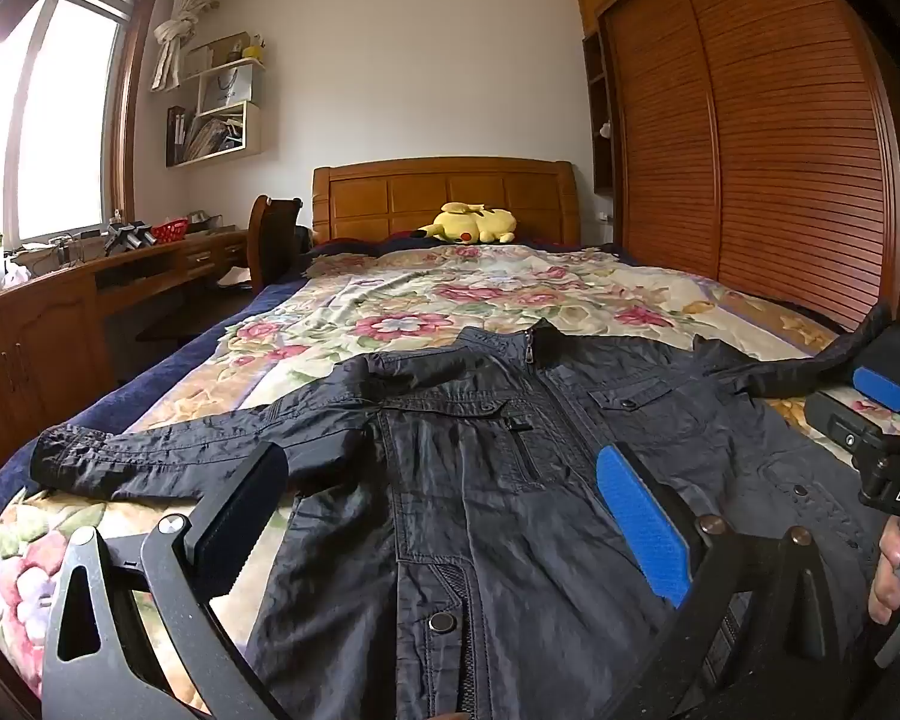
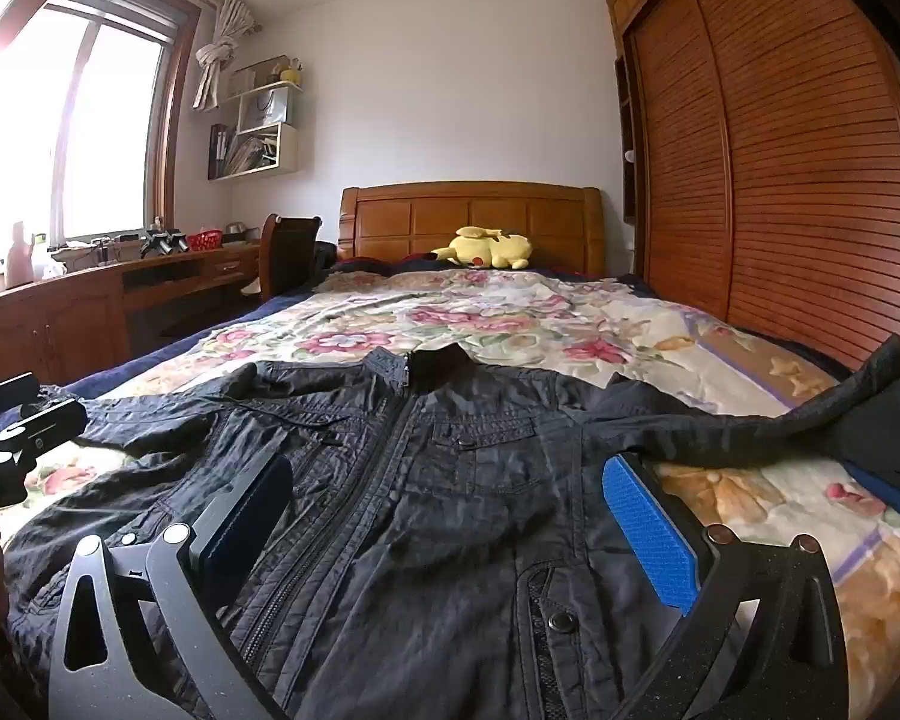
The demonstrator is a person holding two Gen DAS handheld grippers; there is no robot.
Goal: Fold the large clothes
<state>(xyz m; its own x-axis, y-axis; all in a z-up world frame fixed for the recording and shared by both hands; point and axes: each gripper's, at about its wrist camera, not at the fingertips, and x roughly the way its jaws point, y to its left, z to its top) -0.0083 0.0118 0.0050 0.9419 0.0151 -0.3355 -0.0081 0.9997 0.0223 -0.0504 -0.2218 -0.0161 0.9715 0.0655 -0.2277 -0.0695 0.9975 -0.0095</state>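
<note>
A dark navy zip jacket (image 1: 480, 480) lies face up and flat on the bed, collar toward the headboard, both sleeves spread out sideways; it also fills the right wrist view (image 2: 426, 510). My left gripper (image 1: 444, 480) hovers open over the jacket's left front, empty. My right gripper (image 2: 450, 492) hovers open over the jacket's right front, empty. The right gripper's body shows at the right edge of the left wrist view (image 1: 876, 420), near the right sleeve (image 1: 810, 369). The left gripper's body shows at the left edge of the right wrist view (image 2: 12, 432).
The bed has a floral bedspread (image 1: 426, 312) and a wooden headboard (image 1: 444, 198) with a yellow plush toy (image 1: 474, 225). A wooden desk (image 1: 60, 300) and chair (image 1: 273, 240) stand on the left. A slatted wardrobe (image 1: 768, 150) runs along the right.
</note>
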